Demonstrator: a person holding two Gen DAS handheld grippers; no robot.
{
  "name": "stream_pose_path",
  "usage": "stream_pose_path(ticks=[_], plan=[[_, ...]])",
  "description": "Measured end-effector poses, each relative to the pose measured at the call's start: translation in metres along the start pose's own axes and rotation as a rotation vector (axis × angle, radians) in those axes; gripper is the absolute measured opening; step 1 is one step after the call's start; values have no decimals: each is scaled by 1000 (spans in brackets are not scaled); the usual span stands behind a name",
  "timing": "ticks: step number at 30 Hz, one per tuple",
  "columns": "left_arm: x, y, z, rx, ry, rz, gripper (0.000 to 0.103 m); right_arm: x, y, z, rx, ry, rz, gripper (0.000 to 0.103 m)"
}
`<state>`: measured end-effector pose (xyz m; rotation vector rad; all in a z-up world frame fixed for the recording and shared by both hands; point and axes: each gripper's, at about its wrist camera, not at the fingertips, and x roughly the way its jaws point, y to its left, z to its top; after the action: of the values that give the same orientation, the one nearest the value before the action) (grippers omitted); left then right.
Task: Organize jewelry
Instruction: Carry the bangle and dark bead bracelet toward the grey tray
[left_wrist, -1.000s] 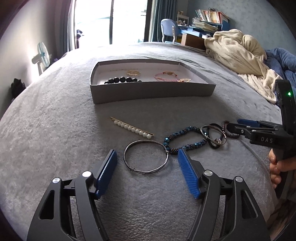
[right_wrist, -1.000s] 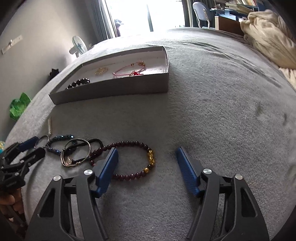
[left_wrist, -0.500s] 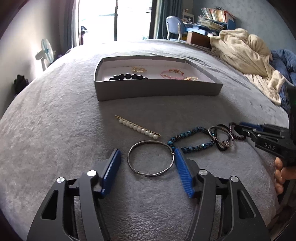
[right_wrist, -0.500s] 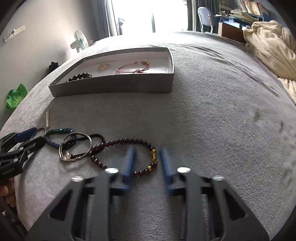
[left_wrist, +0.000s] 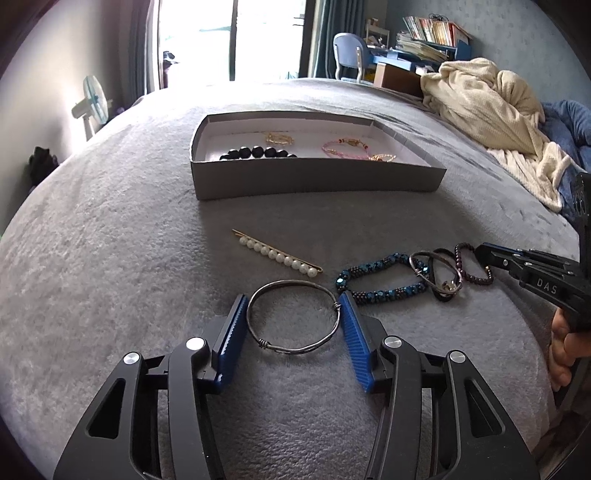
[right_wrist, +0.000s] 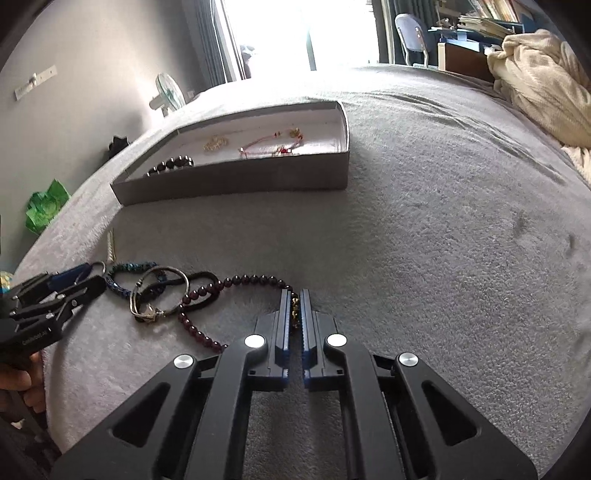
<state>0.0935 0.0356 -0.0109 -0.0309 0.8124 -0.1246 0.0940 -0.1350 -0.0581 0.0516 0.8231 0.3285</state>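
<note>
On my far left, past the grey bed cover (left_wrist: 110, 258), a small fan (left_wrist: 94, 107) stands by the wall; nearer in, my left gripper (left_wrist: 293, 321) sits low on the cover with its blue pads on either side of the wire bangle (left_wrist: 293, 319), both pads touching or all but touching its rim (I cannot say that they press it yet), so the jaws stand at a middling width set by the ring; the bangle lies flat on the cover. Just beyond it the pearl hair pin (left_wrist: 277, 254) lies slantwise; farther back sits the grey tray (left_wrist: 317, 179), open-topped, holding a black bead bracelet (left_wrist: 258, 152), a gold piece (left_wrist: 280, 138) and a pink cord bracelet (left_wrist: 343, 147). To the right of the bangle lies the blue beaded bracelet (left_wrist: 380, 277), touching the bangle's right side; over its far end lie a metal ring and black hair tie (left_wrist: 441, 275), tangled together; then comes the dark red bead bracelet (right_wrist: 236, 282), its gold beads caught between the pads of my right gripper (right_wrist: 294, 308), whose jaws are nearly together and pinching that strand while the rest of it lies on the cover. At the far right a cream blanket (left_wrist: 491, 110) is heaped on the bed.
</note>
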Motion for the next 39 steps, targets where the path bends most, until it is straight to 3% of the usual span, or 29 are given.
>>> stream_pose_path(ticks=[14,39], plan=[[-18,-2,29,11,-66,-21,51,-32,-3,20,41,-130,63,4],[7,-14,105,72,-127,-37,51,-39,23,115,-58,-239,103,4]])
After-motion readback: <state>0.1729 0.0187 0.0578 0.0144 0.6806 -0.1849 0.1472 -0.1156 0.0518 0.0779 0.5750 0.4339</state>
